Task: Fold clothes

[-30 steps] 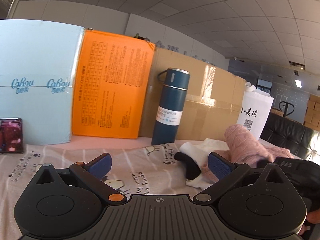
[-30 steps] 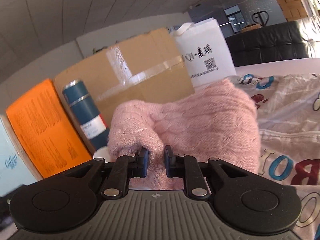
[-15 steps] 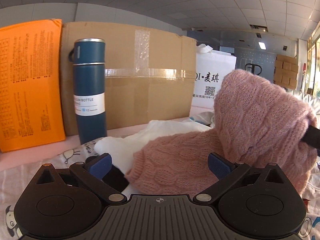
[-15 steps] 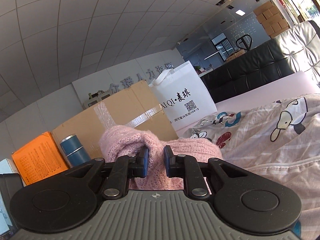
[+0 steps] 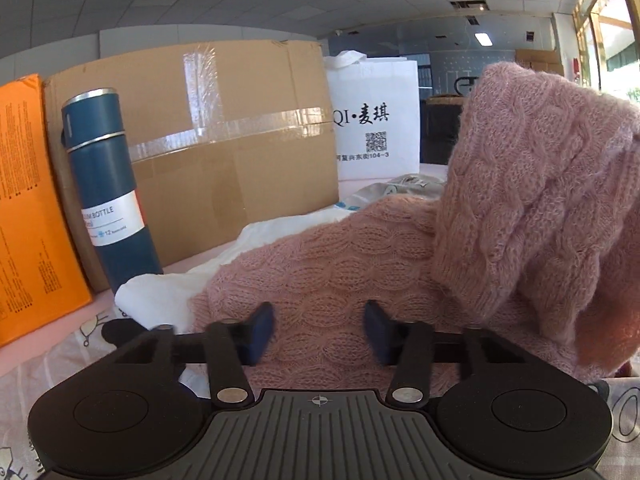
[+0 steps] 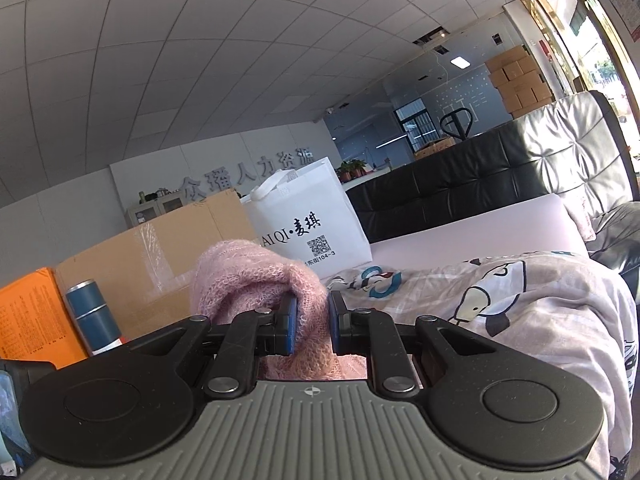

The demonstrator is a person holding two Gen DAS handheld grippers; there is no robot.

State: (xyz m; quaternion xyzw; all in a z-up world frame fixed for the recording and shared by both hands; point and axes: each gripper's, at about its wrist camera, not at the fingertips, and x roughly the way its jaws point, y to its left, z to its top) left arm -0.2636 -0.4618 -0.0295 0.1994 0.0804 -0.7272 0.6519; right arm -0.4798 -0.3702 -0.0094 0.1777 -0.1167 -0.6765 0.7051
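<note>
Left gripper (image 5: 318, 330), jaws just closing, brackets the pink knit sweater (image 5: 340, 280) lying between its fingers; right gripper (image 6: 311, 326) pinches a raised sweater fold, up-right of the left fingers.

Fuzzy knit sweater (image 5: 360, 264) (matt wool)
</note>
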